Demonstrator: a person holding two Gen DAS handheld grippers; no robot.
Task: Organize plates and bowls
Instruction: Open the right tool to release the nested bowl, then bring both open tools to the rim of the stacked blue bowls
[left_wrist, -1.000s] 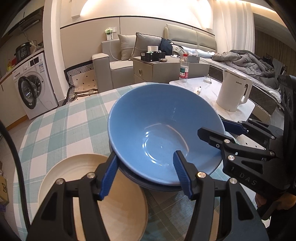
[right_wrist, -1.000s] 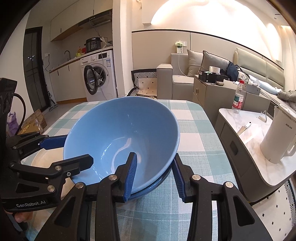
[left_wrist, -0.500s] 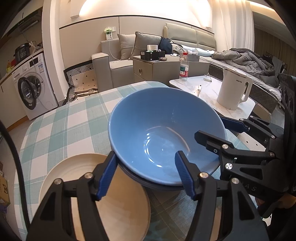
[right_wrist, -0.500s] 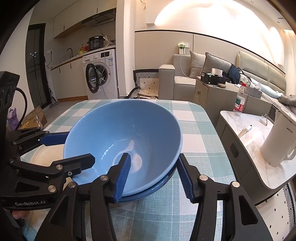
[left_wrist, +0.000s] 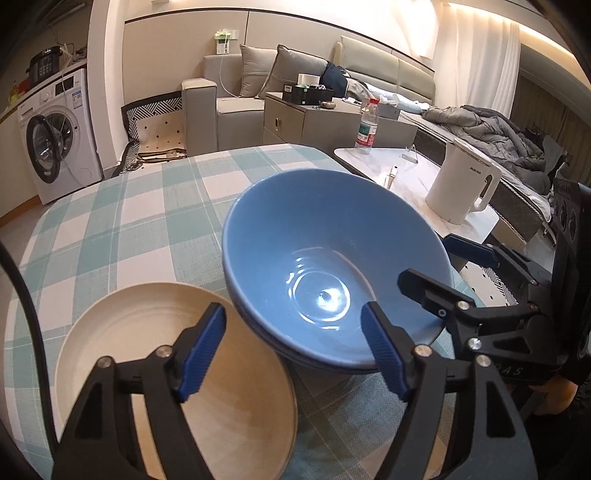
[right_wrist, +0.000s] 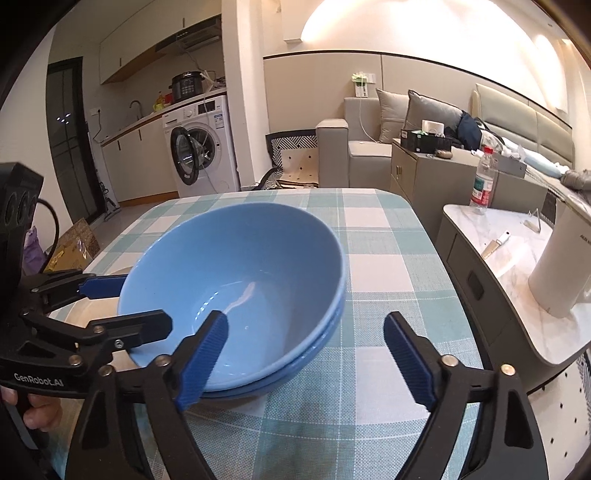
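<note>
A blue bowl (left_wrist: 332, 266) sits nested in a second blue bowl (right_wrist: 317, 354) on the checked tablecloth. A cream plate (left_wrist: 155, 369) lies touching the stack on its left. My left gripper (left_wrist: 291, 314) straddles the top bowl's near rim; its jaws are opening and the pads (left_wrist: 201, 347) stand off the rim. My right gripper (right_wrist: 304, 321) straddles the rim from the other side, its jaws also opening. One of its fingers (right_wrist: 201, 354) hangs over the bowl's inside and the other stands well outside. Each gripper shows in the other's view: right gripper (left_wrist: 439, 266), left gripper (right_wrist: 129, 302).
The table (right_wrist: 373, 266) has a teal and white check cloth and ends close on the right. Beside it a marble side table (right_wrist: 491, 236) holds a white kettle (left_wrist: 461, 188), a water bottle (left_wrist: 367, 127) and small items. A sofa and a washing machine stand beyond.
Both grippers' jaws have spread wide off the top bowl's rim. The bowl has dropped level into the lower bowl.
</note>
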